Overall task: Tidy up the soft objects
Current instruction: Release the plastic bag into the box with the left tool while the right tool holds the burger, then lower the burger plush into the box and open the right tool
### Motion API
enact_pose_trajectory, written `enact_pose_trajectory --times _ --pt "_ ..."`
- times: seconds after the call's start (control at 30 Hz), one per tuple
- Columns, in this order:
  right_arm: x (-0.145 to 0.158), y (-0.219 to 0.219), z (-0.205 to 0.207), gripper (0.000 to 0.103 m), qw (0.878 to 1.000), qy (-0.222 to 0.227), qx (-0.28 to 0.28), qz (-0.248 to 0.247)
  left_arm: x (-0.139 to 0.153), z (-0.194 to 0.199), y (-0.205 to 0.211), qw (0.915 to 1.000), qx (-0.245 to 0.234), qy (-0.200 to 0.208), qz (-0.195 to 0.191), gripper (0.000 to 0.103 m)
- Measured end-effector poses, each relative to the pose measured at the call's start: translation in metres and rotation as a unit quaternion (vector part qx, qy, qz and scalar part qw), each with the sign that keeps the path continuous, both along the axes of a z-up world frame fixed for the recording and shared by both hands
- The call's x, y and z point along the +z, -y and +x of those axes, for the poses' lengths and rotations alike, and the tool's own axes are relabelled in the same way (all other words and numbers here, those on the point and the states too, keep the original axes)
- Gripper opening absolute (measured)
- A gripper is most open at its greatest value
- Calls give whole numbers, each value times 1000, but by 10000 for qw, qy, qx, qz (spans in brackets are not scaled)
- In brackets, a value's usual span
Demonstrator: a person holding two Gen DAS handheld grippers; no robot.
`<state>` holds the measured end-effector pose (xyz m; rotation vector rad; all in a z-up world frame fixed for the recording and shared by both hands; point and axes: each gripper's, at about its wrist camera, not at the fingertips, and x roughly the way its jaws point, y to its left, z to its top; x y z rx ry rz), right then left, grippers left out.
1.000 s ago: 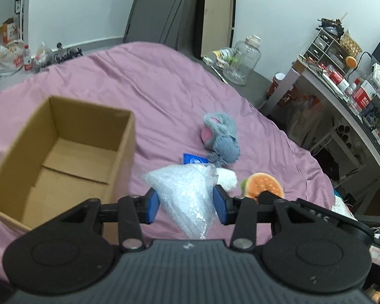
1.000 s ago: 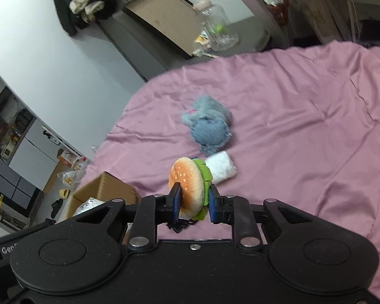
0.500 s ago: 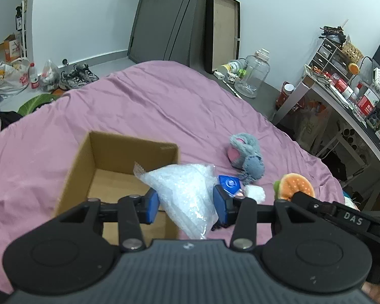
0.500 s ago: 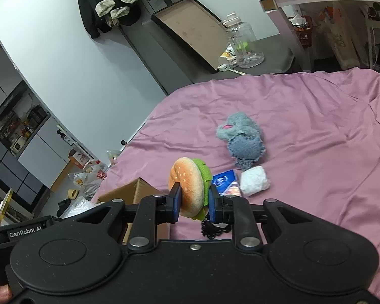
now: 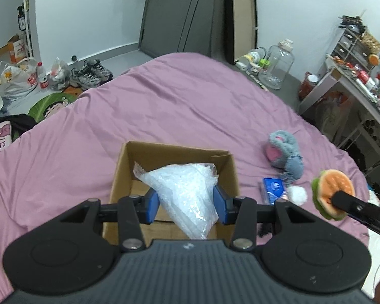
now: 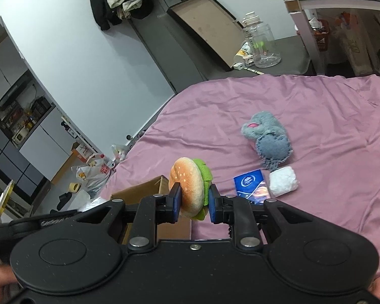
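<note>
Having travelled from beside the cardboard box (image 5: 173, 152) to above it, the left gripper (image 5: 184, 201) is clamping the clear plastic bag (image 5: 183, 190), while the right gripper (image 6: 193, 204) is squeezing the plush burger (image 6: 188, 187), whose bun face only the right view is showing.

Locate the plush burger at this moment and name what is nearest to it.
The plush burger is clamped in the right gripper, held above the bed just right of the cardboard box, with the blue packet nearest on the sheet.
</note>
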<state>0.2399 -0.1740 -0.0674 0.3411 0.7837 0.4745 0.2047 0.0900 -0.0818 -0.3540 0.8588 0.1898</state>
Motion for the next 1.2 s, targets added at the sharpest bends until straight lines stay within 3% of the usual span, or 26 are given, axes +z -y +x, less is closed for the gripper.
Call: enact_pose_trajectory --times 0.57,0.73,0.9,1.03,1.2 --pt "-1 -55 10 22 9995 -187 205 -180 -52 35 -15 9977 141 -653 144 45" --pt "5 -78 13 22 9990 -346 278 -107 -61 37 -25 9976 198 -659 -96 45" --pt "17 -103 17 22 9987 -295 413 -96 -52 34 -35 9980 245 -477 -327 51" --pt "22 -120 23 22 9985 -257 464 -130 -35 28 -41 9989 275 -315 -190 59" --pt "16 -138 27 22 9974 -214 635 -258 -21 17 -57 9986 397 -234 -248 61"
